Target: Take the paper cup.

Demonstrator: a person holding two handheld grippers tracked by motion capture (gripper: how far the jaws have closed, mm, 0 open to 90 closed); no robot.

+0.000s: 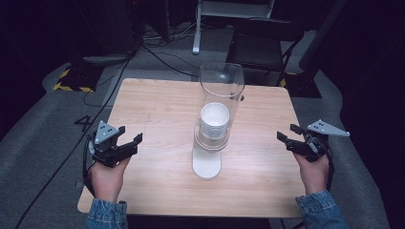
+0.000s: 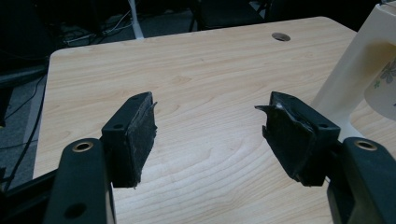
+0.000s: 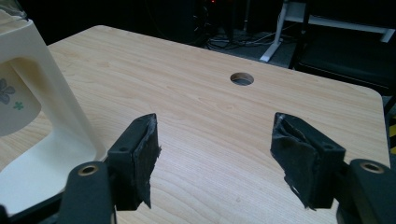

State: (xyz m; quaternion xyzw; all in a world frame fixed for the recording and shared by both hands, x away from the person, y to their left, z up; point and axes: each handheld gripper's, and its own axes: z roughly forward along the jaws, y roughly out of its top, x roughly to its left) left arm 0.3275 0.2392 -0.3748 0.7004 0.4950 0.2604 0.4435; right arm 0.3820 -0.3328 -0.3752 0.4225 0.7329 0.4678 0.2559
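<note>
A tall clear cup dispenser [image 1: 217, 107] stands on a white base [image 1: 207, 164] in the middle of the wooden table [image 1: 157, 109]. White paper cups [image 1: 214, 120] sit stacked inside its tube. My left gripper [image 1: 129, 136] hovers over the table's left edge, open and empty. Across the table, my right gripper [image 1: 288, 132] is open too, with nothing between its jaws. In the left gripper view [image 2: 210, 126] the dispenser's white stand [image 2: 350, 79] and a flowered cup [image 2: 383, 88] show at the right. In the right gripper view [image 3: 215, 144] the stand [image 3: 51, 107] is at the left.
A round cable hole [image 3: 242, 78] is cut in the table's far side [image 2: 280, 36]. Behind the table are a black chair [image 1: 265, 43], a white frame leg [image 1: 197, 28] and cables on the grey floor [image 1: 157, 52].
</note>
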